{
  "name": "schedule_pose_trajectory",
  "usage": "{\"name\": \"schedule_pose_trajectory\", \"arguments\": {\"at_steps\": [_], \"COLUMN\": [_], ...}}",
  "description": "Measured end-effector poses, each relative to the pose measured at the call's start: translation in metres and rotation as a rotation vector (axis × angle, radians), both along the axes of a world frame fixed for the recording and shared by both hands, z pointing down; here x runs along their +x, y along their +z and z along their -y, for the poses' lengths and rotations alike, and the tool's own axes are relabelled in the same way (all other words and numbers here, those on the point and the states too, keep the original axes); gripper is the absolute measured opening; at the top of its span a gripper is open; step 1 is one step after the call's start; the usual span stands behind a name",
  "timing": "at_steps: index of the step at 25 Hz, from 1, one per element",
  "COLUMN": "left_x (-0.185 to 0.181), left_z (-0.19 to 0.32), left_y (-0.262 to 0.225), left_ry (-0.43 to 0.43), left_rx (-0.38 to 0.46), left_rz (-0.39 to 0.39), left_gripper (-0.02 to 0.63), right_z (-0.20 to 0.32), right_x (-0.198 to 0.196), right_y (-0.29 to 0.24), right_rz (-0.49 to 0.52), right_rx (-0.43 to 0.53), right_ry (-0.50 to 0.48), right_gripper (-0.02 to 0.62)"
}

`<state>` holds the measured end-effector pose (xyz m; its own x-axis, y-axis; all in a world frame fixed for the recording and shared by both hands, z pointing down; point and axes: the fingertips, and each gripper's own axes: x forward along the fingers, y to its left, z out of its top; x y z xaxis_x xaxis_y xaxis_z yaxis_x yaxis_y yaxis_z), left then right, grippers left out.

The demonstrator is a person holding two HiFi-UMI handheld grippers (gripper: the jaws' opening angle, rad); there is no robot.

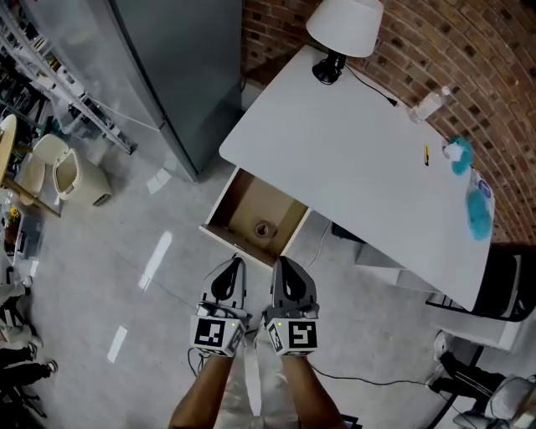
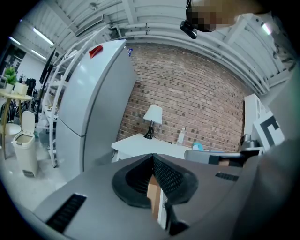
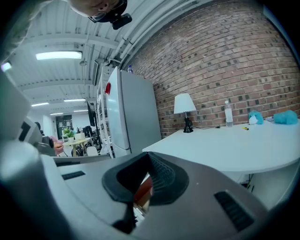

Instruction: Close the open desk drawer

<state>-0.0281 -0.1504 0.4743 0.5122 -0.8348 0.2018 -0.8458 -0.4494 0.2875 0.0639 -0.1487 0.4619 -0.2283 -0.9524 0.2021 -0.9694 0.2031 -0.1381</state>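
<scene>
Both pairs of jaws are pressed together and empty; the left gripper (image 1: 234, 266) and right gripper (image 1: 282, 268) sit side by side just short of the front of the open desk drawer (image 1: 241, 208), which juts from under the white surface (image 1: 352, 159) with a small round object (image 1: 264, 228) inside. If the tips meet that front unevenly, the drawer may skew and bind; too hard a shove could slam it and rattle the lamp (image 1: 345, 25) and bottle (image 1: 427, 105).
</scene>
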Motion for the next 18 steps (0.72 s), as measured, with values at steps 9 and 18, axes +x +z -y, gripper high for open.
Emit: {"name": "schedule_pose_trajectory", "arguments": {"at_steps": [9, 18], "left_x": [0.001, 0.004], "left_z": [0.000, 0.004], "left_y": [0.058, 0.097], "left_ry": [0.004, -0.005], "left_rx": [-0.054, -0.059], "left_rz": [-0.069, -0.061], "left_gripper": [0.009, 0.009], "right_z": [-0.003, 0.008], "right_x": [0.008, 0.001], "right_y": [0.048, 0.074], "right_rz": [-0.002, -0.032], "right_rx": [-0.025, -0.016], "right_ry": [0.017, -0.018], "right_gripper": [0.011, 0.011]}}
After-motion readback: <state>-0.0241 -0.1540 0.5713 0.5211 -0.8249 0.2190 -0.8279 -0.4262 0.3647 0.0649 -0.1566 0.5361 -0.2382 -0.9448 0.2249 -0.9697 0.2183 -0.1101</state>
